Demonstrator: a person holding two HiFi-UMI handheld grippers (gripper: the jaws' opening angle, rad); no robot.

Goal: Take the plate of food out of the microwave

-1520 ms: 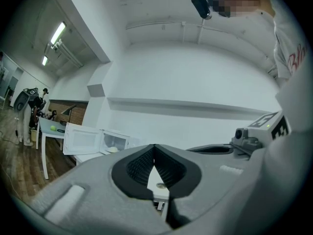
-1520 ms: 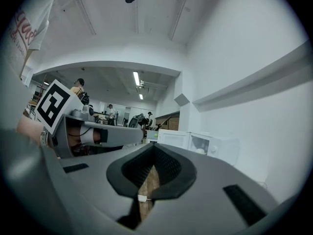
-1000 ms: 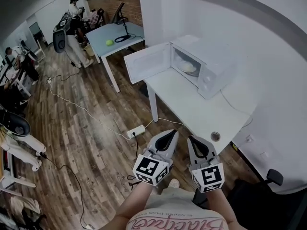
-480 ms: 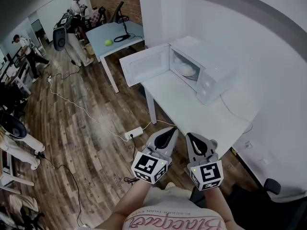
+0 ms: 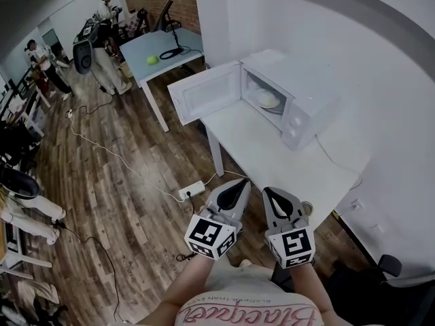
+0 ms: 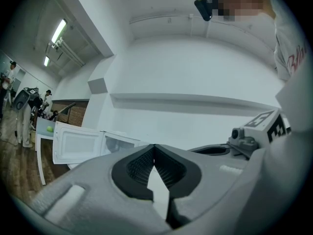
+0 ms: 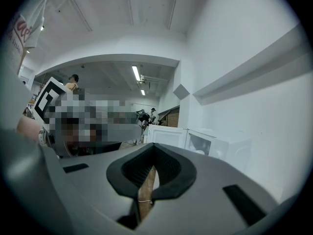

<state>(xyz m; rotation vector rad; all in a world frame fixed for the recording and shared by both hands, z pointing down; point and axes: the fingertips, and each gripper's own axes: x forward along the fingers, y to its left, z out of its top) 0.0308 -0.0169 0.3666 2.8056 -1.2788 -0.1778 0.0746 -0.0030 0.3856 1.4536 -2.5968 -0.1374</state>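
Observation:
A white microwave (image 5: 292, 97) stands at the far end of a white table (image 5: 272, 158), with its door (image 5: 204, 92) swung open to the left. Inside it sits a pale plate of food (image 5: 266, 100). Both grippers hang side by side near the table's front end, well short of the microwave. My left gripper (image 5: 240, 183) is shut and empty, with its tips meeting (image 6: 154, 146). To its right, my right gripper (image 5: 269, 191) is also shut with nothing between its pads (image 7: 154, 145). The right gripper view shows the microwave (image 7: 215, 143) ahead to the right.
A white wall runs along the table's right side. On the wooden floor to the left lie a power strip (image 5: 193, 188) and cables. A blue table (image 5: 170, 49) with a green ball (image 5: 153, 60) stands behind the microwave door. People (image 5: 105, 9) stand at the back left. A black chair (image 5: 391, 267) is at lower right.
Both grippers have shifted slightly to the left in the head view, still shut and side by side. A person at the far left has walked across the background.

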